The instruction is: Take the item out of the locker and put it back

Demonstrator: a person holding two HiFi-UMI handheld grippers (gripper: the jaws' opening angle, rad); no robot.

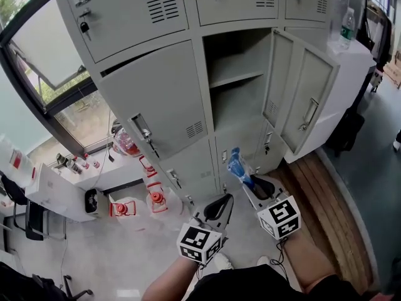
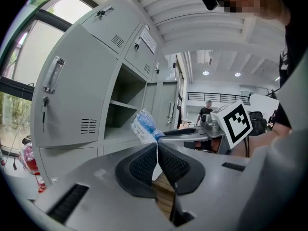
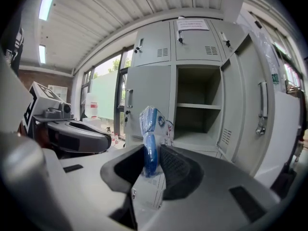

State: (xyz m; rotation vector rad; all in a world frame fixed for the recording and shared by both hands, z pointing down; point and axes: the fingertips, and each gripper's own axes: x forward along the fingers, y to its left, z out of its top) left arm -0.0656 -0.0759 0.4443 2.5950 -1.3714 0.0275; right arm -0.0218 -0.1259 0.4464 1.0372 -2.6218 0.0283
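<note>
Grippers: two, side by side in front of one grey locker (image 1: 156,99). Left gripper (image 2: 157,146) with jaws pressed together, tips touching, nothing between them. Right gripper (image 3: 153,150) squeezing one blue packet (image 3: 150,121), out in the air in front of the locker, not inside it. One door (image 1: 279,80) swung open. One shelf (image 1: 237,77) inside, with one space above and one below. Closed doors all round, some cut off at the edges, so no sure count. One bottle (image 1: 346,27) up on top, far off and small. Red things (image 1: 156,199) on the floor by the window, too small to tell apart. Packet's lower end hidden between the right jaws. Print on the packet too blurry to read.
</note>
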